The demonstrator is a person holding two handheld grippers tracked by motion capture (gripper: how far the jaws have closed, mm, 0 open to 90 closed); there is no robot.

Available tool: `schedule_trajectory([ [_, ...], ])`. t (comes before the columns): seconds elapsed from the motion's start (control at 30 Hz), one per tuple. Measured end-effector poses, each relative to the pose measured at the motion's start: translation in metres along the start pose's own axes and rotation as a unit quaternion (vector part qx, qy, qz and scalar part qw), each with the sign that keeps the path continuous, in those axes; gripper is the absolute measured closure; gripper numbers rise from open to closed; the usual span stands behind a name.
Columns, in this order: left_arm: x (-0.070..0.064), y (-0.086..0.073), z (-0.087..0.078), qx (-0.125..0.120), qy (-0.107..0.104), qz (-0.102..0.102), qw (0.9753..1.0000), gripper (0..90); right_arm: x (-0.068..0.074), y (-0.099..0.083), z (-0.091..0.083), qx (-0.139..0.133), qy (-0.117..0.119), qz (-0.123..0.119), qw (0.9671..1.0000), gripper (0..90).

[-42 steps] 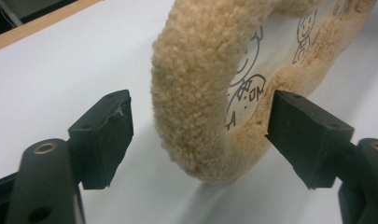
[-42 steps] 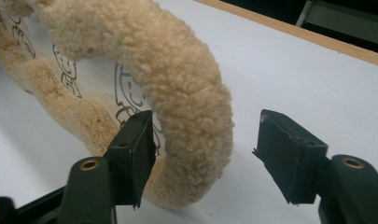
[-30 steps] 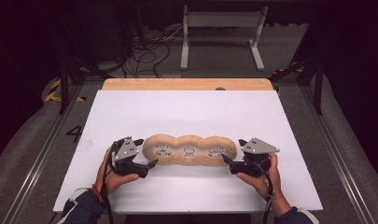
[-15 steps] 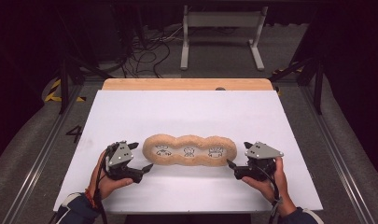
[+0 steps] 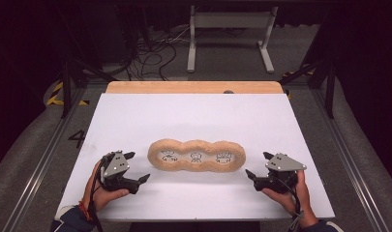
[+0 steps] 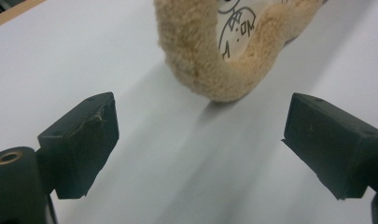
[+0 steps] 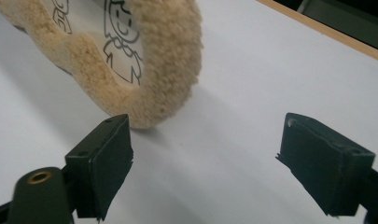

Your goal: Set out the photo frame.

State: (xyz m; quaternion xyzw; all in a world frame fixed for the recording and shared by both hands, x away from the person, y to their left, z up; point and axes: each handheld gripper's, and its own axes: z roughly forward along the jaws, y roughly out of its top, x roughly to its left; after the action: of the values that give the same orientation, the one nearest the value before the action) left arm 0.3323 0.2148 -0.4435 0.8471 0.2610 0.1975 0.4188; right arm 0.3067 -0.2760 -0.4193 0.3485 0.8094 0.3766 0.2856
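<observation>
A white worktop [image 5: 193, 116] with a bare wooden strip along its far edge carries one thing: a tan, fleecy three-lobed pad [image 5: 197, 155] with cartoon drawings inside, lying flat near its middle, toward the person's side.

Overhead cam; two close gripper cams

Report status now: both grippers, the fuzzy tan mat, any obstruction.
Left gripper open, right gripper open, both empty. Fuzzy tan mat flat on white table, untouched between them. Nothing in the way.
</observation>
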Motion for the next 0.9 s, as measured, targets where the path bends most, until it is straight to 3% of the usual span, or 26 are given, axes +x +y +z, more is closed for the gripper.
schedule_trajectory([
  [0.77,0.016,-0.044,-0.032,0.009,0.02,-0.033,0.9992,10.2,-0.019,-0.04,-0.018,0.002,-0.042,0.035,0.9985,16.5],
  [0.9,0.021,-0.055,-0.037,0.008,0.021,-0.051,0.9985,10.1,-0.021,-0.049,-0.019,0.005,-0.041,0.045,0.9981,15.8],
])
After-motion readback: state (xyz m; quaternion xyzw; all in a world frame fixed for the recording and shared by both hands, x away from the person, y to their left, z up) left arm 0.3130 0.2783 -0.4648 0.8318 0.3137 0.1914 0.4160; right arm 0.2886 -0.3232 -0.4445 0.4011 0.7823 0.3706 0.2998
